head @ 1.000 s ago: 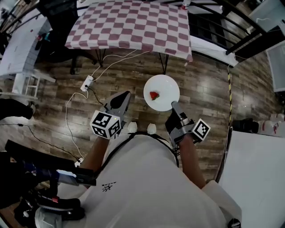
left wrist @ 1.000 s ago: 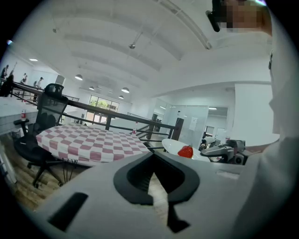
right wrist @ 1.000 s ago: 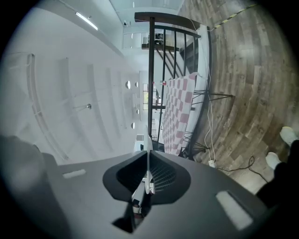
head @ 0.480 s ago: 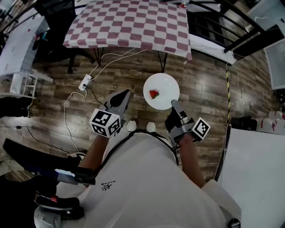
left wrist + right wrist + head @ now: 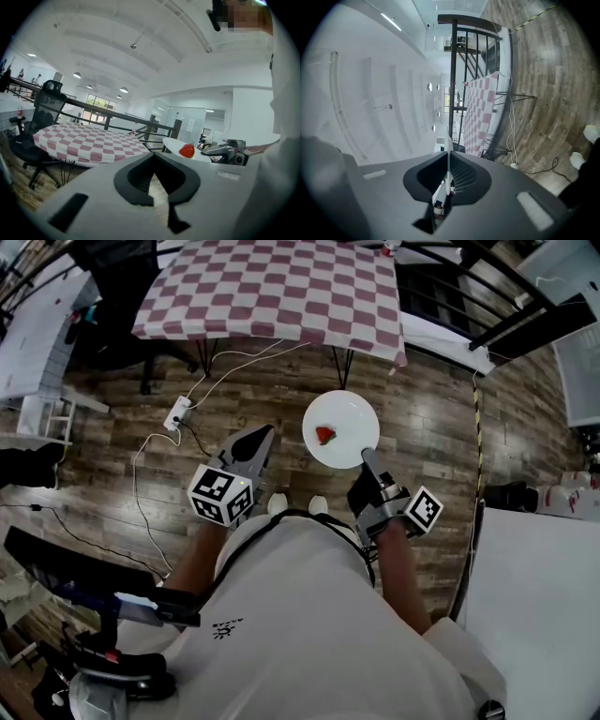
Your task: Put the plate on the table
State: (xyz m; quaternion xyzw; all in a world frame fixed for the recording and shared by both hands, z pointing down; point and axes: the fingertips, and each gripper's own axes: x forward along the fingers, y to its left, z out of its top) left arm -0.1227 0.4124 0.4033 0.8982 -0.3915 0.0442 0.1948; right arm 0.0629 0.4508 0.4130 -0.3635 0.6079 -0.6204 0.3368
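Left tongs [image 5: 265,436], right tongs [image 5: 365,457], one plate [image 5: 349,418]

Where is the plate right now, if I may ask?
Head view, right of centre: the plate, rim clamped in the right gripper, is over the floor, short of the checkered table.

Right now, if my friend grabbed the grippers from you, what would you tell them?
Left gripper: shut and empty.
Right gripper: shut on the plate's near rim.
Plate: level, in the air over the floor, short of the table. A strawberry lies on it.
Done: the plate is in the grip.
Left to do: carry it over the table, set it down flat, then let go. Move gently, since the strawberry could probably roll off.
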